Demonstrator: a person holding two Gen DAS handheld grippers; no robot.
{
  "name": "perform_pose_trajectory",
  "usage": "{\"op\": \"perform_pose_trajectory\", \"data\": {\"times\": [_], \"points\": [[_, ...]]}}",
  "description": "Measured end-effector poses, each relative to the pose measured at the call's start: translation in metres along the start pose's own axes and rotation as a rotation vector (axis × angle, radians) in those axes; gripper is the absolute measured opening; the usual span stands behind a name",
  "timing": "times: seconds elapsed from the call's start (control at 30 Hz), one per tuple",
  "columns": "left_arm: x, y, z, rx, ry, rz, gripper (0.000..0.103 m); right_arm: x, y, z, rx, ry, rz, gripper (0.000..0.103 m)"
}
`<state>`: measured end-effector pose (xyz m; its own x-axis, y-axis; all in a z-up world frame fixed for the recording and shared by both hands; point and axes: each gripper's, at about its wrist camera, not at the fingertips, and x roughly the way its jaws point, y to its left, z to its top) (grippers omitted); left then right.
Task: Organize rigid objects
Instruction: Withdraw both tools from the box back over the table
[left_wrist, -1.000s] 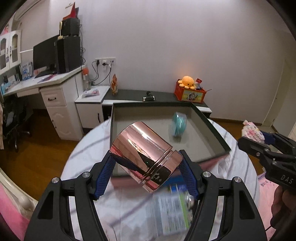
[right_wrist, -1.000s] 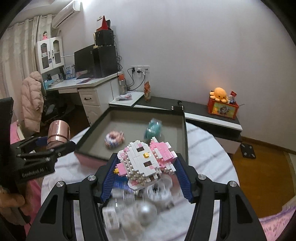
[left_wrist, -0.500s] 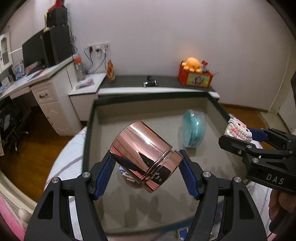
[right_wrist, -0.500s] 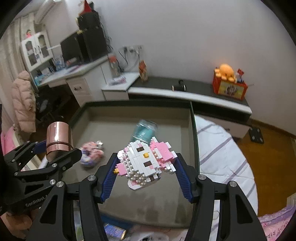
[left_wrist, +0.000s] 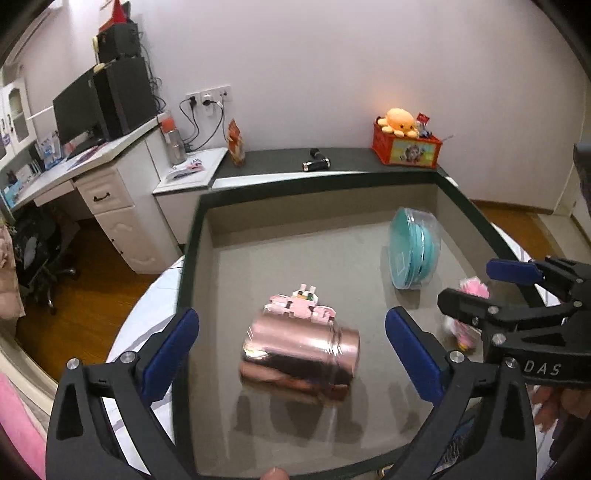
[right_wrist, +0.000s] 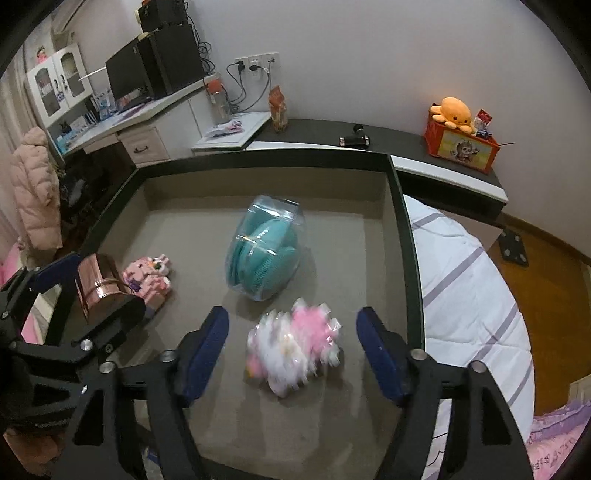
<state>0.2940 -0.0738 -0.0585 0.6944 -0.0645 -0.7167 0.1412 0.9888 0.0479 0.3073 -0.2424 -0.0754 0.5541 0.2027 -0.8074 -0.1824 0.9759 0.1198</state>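
Note:
A rose-gold metal cup (left_wrist: 299, 358) lies on its side on the floor of the grey tray (left_wrist: 192, 236), blurred. It sits between the jaws of my left gripper (left_wrist: 291, 343), which are opening, with neither blue pad touching it. A small pink brick figure (left_wrist: 299, 306) lies just behind the cup. In the right wrist view a pink-and-white brick figure (right_wrist: 295, 347) lies blurred on the tray floor between the opening jaws of my right gripper (right_wrist: 293, 350), clear of both pads. A teal item in a clear plastic case (right_wrist: 266, 247) stands mid-tray.
The tray rests on a round table with a white striped cloth (right_wrist: 465, 280). Behind it runs a dark shelf with an orange box and octopus plush (right_wrist: 458, 136). A white desk with a monitor (left_wrist: 77, 173) stands at the left. A hand (left_wrist: 565, 398) holds the right gripper.
Both grippers came forward and down over the tray and their jaws spread. The cup dropped out of the left one and the brick figure out of the right one onto the tray floor.

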Motion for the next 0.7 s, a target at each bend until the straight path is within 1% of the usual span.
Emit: {"op": "perform_pose_trajectory", "data": {"times": [0.03, 0.07, 0.13, 0.17, 0.2, 0.23, 0.27, 0.33, 0.5, 0.7], "points": [[-0.003, 0.001, 0.0, -0.001, -0.004, 0.001, 0.103, -0.002, 0.003, 0.001, -0.003, -0.004, -0.005, 0.083], [-0.007, 0.003, -0.001, -0.004, -0.011, 0.011, 0.103, -0.002, 0.003, 0.001, -0.003, -0.004, -0.005, 0.087], [-0.014, 0.007, -0.002, -0.014, -0.024, 0.02, 0.103, -0.006, 0.004, 0.0, 0.004, -0.012, 0.004, 0.092], [-0.02, 0.01, -0.003, -0.021, -0.03, 0.014, 0.103, -0.009, 0.004, 0.0, 0.01, -0.02, 0.007, 0.096], [-0.027, 0.012, -0.005, -0.029, -0.041, 0.015, 0.103, -0.012, 0.005, -0.001, 0.014, -0.026, 0.002, 0.103], [-0.032, 0.013, -0.005, -0.032, -0.05, 0.02, 0.103, -0.016, 0.005, -0.002, 0.02, -0.036, -0.026, 0.103], [-0.038, 0.015, -0.007, -0.036, -0.062, 0.025, 0.103, -0.022, 0.006, -0.003, 0.024, -0.055, -0.027, 0.103], [-0.052, 0.018, -0.012, -0.048, -0.079, 0.025, 0.103, -0.036, 0.004, -0.006, 0.052, -0.087, -0.009, 0.103], [-0.089, 0.02, -0.027, -0.066, -0.12, 0.026, 0.103, -0.075, 0.012, -0.016, 0.058, -0.164, -0.012, 0.103], [-0.129, 0.019, -0.042, -0.075, -0.158, 0.032, 0.103, -0.124, 0.022, -0.043, 0.06, -0.253, -0.004, 0.103]]}}
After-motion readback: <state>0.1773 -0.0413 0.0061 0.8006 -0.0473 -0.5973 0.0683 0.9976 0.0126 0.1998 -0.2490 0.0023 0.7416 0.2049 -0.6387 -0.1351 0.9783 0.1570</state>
